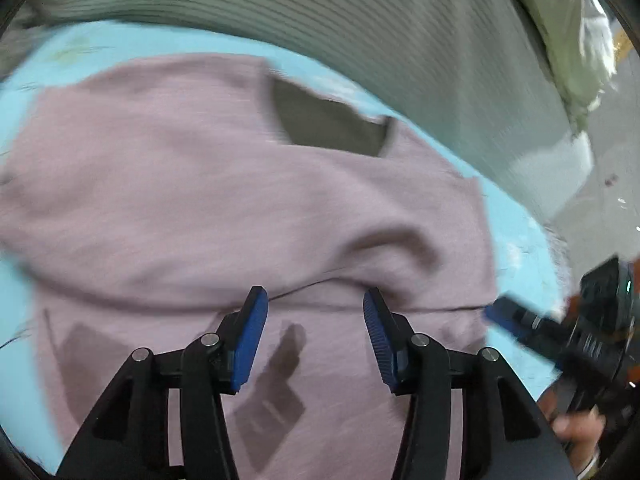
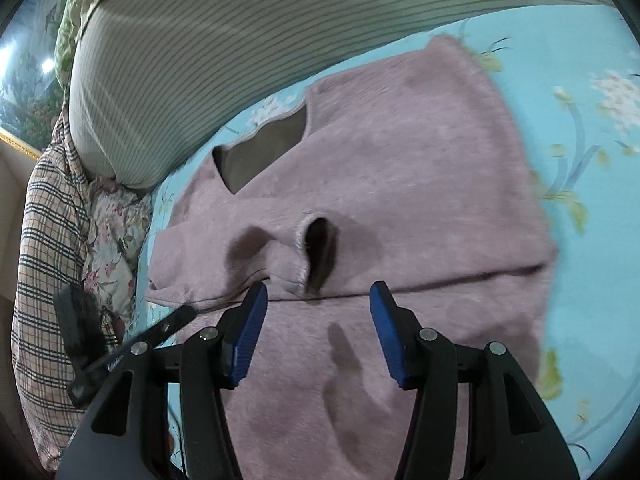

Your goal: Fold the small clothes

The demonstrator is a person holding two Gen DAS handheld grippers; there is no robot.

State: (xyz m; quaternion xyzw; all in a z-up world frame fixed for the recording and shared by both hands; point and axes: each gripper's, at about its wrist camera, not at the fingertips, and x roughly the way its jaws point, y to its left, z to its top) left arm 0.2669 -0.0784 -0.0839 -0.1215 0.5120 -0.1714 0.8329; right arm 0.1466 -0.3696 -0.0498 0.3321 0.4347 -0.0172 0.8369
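Plaid cushion (image 2: 44, 240) in right view only

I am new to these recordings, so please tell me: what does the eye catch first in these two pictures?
A mauve knit sweater fills both views, spread on a light blue floral bedsheet, its lower part folded up into a straight edge. The right tool and left tool stand open above that fold. A striped pillow lies behind.
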